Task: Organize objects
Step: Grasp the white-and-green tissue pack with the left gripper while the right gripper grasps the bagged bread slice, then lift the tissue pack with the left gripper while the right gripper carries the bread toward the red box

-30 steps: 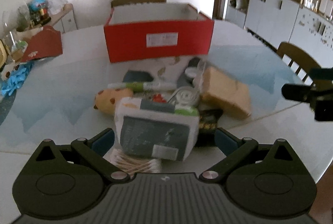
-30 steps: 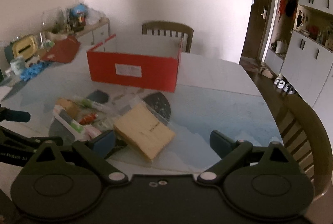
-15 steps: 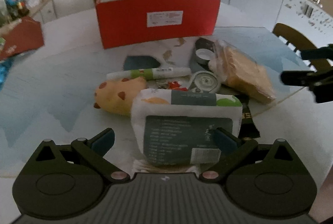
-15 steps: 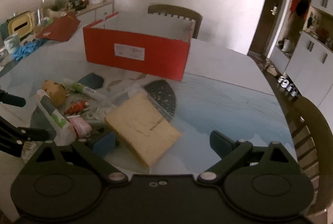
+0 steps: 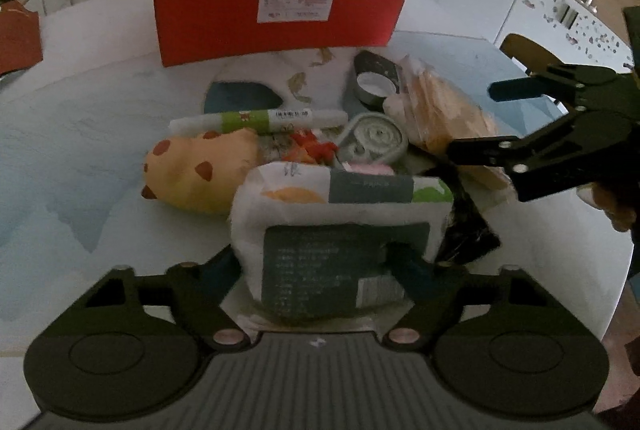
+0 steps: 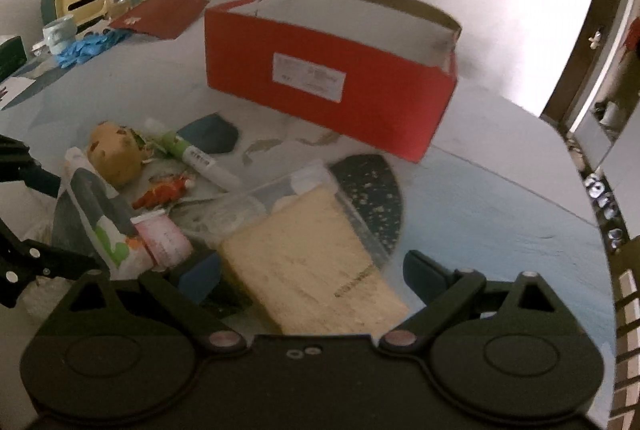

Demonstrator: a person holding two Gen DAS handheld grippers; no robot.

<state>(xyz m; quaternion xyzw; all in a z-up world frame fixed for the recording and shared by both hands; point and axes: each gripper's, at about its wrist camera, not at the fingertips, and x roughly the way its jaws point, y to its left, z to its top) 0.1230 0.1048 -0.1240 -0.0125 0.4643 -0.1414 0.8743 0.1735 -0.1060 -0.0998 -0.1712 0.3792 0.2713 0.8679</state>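
On the pale round surface (image 5: 80, 134), left to right: a yellow brown-spotted plush toy (image 5: 200, 174), a white-and-grey soft pack (image 5: 340, 230), a clear-wrapped tan sponge block (image 6: 316, 266). The left gripper (image 5: 320, 262) fingers are closing around the pack, pressing its sides. The right gripper (image 6: 312, 274) fingers stand apart, straddling the sponge. Behind stands an open red cardboard box (image 5: 280, 14); its white label is unreadable.
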